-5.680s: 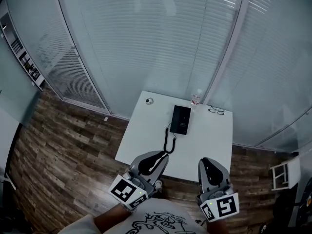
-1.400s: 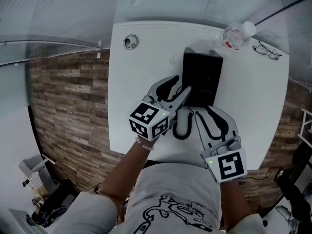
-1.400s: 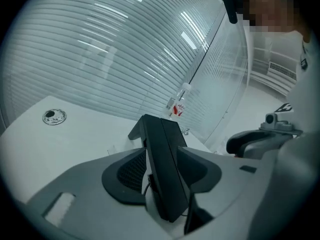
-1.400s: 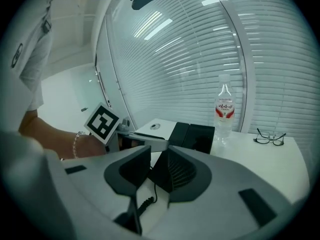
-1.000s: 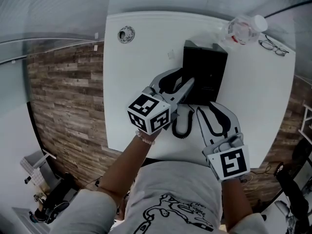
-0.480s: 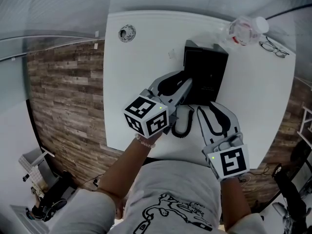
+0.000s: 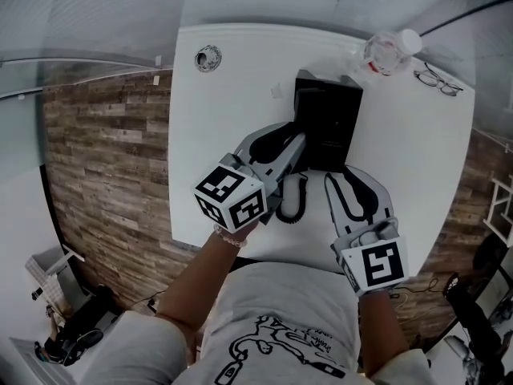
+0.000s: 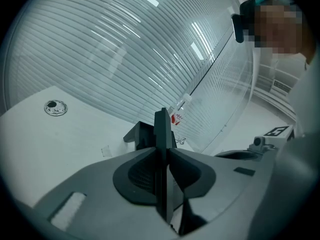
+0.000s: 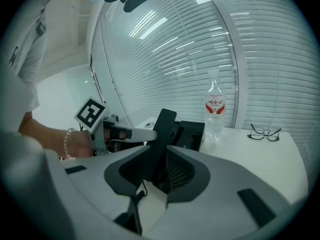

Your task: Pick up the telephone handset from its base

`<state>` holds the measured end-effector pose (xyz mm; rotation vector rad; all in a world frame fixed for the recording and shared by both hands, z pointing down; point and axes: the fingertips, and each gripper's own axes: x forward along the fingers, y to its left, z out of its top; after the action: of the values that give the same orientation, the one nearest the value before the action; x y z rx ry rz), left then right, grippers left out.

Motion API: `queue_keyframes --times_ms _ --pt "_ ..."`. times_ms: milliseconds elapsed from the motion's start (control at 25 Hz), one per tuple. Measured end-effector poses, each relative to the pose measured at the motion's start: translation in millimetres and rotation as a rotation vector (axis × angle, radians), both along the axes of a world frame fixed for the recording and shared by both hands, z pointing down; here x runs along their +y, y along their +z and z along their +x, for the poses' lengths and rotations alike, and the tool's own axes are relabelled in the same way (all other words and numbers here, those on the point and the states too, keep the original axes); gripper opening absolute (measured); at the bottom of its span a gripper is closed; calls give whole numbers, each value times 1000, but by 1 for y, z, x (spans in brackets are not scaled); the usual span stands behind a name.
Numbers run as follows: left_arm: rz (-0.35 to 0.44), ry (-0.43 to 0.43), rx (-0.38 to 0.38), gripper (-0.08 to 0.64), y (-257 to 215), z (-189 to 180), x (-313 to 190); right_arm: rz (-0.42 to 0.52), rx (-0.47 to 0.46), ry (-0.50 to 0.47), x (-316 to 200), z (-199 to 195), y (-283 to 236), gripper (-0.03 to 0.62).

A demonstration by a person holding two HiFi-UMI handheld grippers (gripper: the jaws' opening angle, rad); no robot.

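On your white rectangular tabletop [image 7: 224, 127] you have one black telephone base [image 7: 335, 127], one black telephone handset [image 9: 162, 131] and one black coiled cord [image 7: 292, 203]. Towards the far right corner you have one clear plastic water bottle with a red label [image 7: 386, 52] and one pair of thin-framed glasses [image 7: 438, 81]. At the far left corner you have one round metal disc [image 7: 208, 57]. You hold two grey two-jaw grippers: the left gripper [image 7: 292, 140], its jaws closing with the handset between them, and the right gripper [image 7: 345, 176]. Each carries one white cube with black square markers [image 7: 230, 199], so two cubes in all.
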<state>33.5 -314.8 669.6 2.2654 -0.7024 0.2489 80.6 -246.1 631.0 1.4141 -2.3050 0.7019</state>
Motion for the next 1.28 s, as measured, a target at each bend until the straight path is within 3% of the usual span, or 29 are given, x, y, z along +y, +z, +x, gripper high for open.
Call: queue_keyframes --times_ms 440,1280 --pt "57 -48 7 71 -47 -10 11 71 22 28 8 25 -42 75" --pt "252 -111 110 69 -205 -31 72 293 65 33 35 46 -189 75"
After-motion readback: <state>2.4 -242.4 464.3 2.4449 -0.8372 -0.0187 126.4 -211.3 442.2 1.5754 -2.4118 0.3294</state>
